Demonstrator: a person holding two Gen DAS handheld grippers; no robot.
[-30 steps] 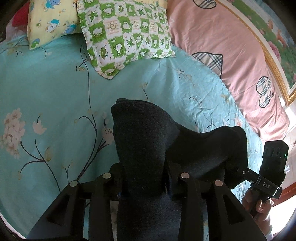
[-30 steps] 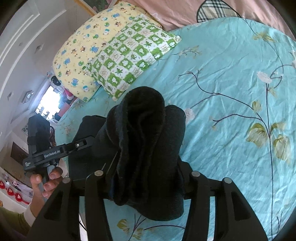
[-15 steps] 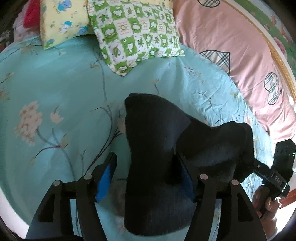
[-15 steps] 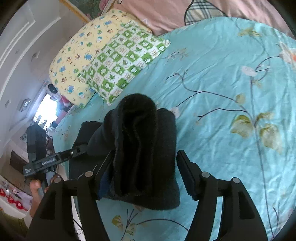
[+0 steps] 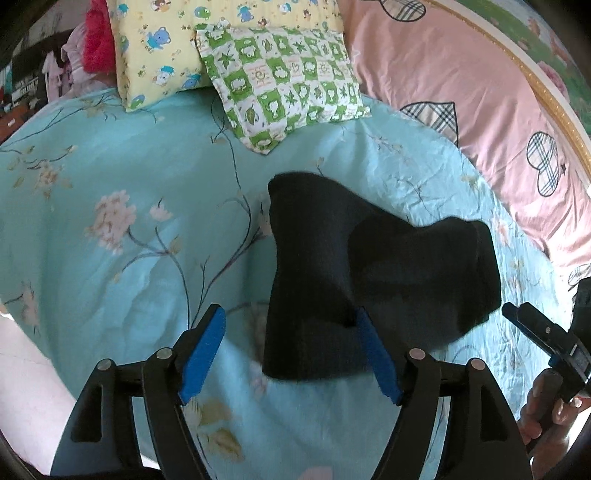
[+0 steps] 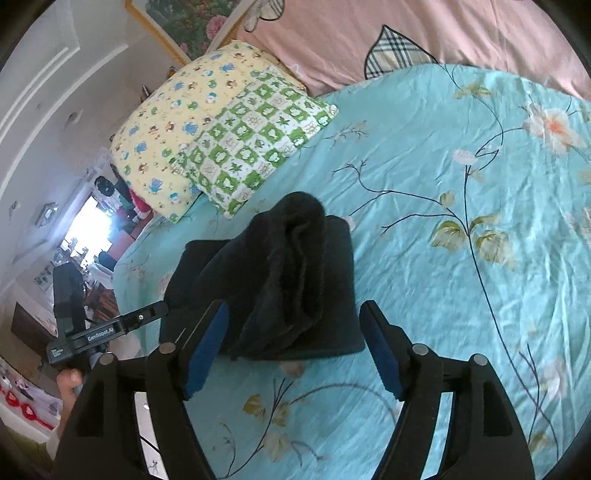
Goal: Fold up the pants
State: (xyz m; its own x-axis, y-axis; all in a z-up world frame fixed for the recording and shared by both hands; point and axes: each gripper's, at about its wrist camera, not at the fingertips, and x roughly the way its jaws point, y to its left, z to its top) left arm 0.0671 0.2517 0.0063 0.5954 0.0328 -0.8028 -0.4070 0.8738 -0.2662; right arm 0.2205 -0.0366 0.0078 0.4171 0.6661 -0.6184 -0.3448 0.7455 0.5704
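left wrist, folded pants (image 5: 332, 295) (dark), long axis crosswise

A bed covered by a turquoise floral-print sheet (image 6: 461, 295), bordered by a pink quilt with plaid heart patches (image 5: 461, 74). A yellow cartoon-print pillow (image 6: 177, 125) and a green-and-white checked pillow (image 5: 284, 85) lie near a gold-framed floral painting (image 6: 184, 22) on the pale moulded wall (image 6: 48, 74); daylight enters through a bright opening (image 6: 92, 225).

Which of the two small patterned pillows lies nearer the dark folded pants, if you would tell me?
The green-and-white checked pillow; it overlaps the yellow cartoon-print pillow, its corner pointing toward the pants.
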